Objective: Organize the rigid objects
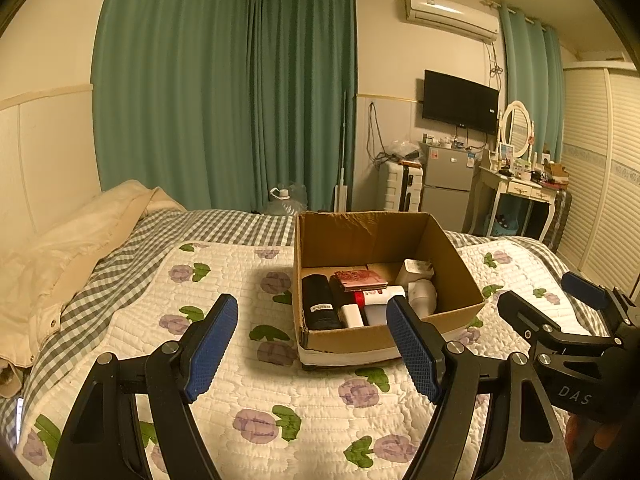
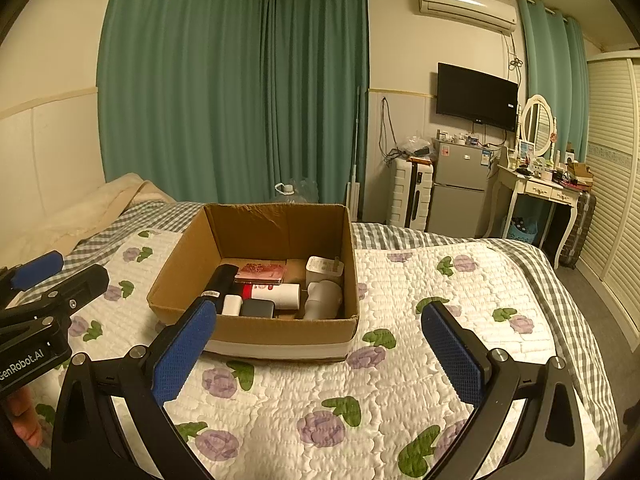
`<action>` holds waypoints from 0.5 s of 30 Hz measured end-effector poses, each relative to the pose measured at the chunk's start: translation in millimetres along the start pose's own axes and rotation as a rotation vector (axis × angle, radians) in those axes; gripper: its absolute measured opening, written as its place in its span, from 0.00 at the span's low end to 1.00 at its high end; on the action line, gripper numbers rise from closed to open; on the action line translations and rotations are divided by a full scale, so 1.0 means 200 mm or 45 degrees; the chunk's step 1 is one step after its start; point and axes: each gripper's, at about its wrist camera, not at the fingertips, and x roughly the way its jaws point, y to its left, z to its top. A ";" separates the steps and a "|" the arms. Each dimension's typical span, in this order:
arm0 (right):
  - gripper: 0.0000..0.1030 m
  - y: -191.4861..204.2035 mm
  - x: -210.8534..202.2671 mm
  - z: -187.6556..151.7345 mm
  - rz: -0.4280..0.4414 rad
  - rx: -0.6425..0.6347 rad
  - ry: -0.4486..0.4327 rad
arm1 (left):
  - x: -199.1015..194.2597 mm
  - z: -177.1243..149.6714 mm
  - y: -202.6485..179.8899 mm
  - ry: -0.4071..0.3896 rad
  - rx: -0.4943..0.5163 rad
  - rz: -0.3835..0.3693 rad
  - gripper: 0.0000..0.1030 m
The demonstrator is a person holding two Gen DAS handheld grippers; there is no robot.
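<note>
Both my left gripper [image 1: 312,344] and right gripper [image 2: 318,354] gape wide, empty; cardboard box [image 1: 460,312] ahead looks packed, so next I'd pick an item there.

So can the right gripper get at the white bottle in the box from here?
Probably yes. The right gripper is open and empty, the box has no lid, and the white bottle lies on top, though neighbours crowd its sides.

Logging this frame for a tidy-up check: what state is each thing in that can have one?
Left gripper: open, empty.
Right gripper: open, empty.
Cardboard box: open-topped, upright on the quilt, holding items.
Black cylinder: lying flat in the box.
Curtains: drawn shut.
TV: screen dark.
</note>
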 end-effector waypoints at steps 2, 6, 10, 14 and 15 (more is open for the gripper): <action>1.00 0.00 0.00 0.00 0.000 0.001 0.005 | 0.00 0.00 0.00 0.003 0.002 0.002 0.77; 1.00 0.01 0.01 0.00 -0.005 0.002 0.013 | 0.00 0.00 0.00 -0.001 0.002 -0.002 0.77; 1.00 0.01 0.01 0.00 -0.005 0.003 0.014 | -0.01 0.00 0.00 -0.007 -0.003 0.000 0.77; 1.00 0.01 0.01 0.00 -0.006 0.003 0.015 | 0.00 -0.01 0.00 -0.003 0.006 0.003 0.77; 1.00 0.00 0.01 0.00 -0.006 0.003 0.015 | 0.00 -0.01 -0.01 -0.002 0.009 0.004 0.77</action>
